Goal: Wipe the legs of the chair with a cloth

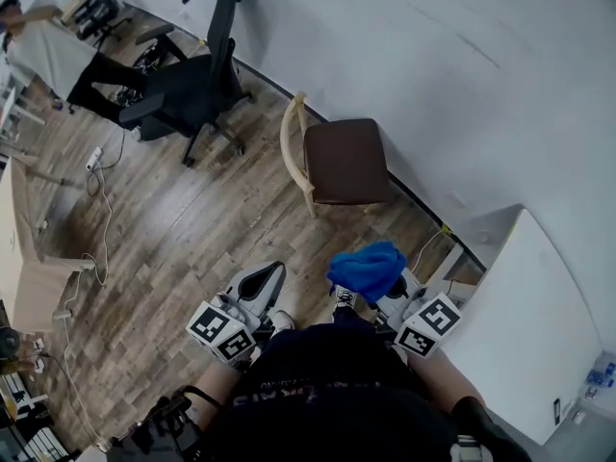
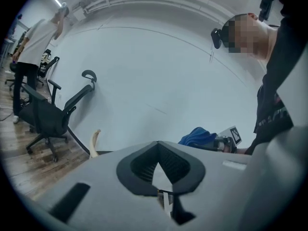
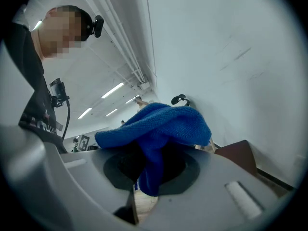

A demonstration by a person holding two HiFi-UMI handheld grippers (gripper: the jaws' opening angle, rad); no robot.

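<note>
At the far left corner of the wooden floor (image 1: 192, 229) a person (image 1: 48, 54) stands. A black office chair (image 1: 197, 85) is just beside them, close to the wall (image 1: 433, 65). A pale desk (image 1: 21, 258) sits along the floor's left edge.

Your left gripper (image 1: 269, 275) is held low in front of you, above the near part of the floor. Its jaws appear to be closed together with nothing between them, though the wide-angle view makes this hard to confirm.

The chair (image 1: 345, 160) stands upright at the floor's far edge against the wall. It has a brown seat and a pale curved back. One pale leg (image 1: 310, 202) shows beneath the seat's near left corner. Both grippers are well apart from it.

Your right gripper (image 3: 154, 174) is clenched on the blue cloth (image 1: 368, 269). The cloth bunches over the jaw tips and hangs down between them. It touches no part of the chair.

A white table (image 1: 529, 325) occupies the right edge, just beside your right gripper.
</note>
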